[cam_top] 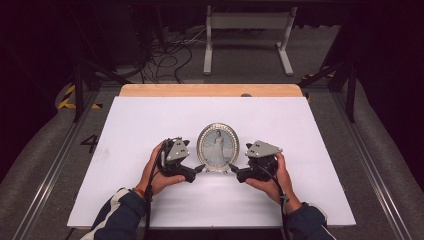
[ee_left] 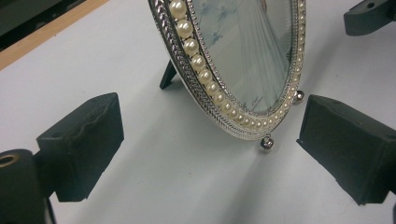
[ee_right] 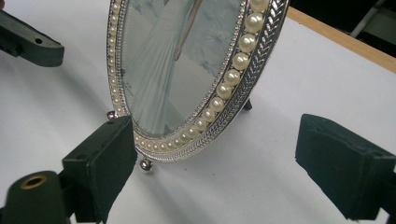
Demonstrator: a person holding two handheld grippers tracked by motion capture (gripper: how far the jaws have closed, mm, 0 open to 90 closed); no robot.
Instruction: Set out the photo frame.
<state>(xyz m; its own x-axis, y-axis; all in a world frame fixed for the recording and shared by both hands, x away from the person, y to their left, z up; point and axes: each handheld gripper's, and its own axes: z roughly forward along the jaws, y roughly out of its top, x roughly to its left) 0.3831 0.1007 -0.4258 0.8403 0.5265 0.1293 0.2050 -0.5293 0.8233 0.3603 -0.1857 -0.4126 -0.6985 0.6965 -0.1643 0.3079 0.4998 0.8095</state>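
Seen from the high view, both hands' tools flank the oval picture frame [cam_top: 218, 147], set upright mid-bench [cam_top: 150, 125]. Left hand-held gripper [ee_left: 210, 144] is spread wide, holding nothing; right hand-held gripper [ee_right: 215, 158] likewise, so standing appears done and only withdrawal is judged left.

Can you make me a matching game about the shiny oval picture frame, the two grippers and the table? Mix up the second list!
Things:
1. oval picture frame
2. left hand-held gripper
3. right hand-held gripper
4. wooden table edge

Places or states:
A. far side, beyond the white sheet
B. open, at the frame's left lower edge in the high view
C. standing upright on little ball feet, rimmed with pearls
D. open, at the frame's right lower edge in the high view

Pairs: 1-C, 2-B, 3-D, 4-A
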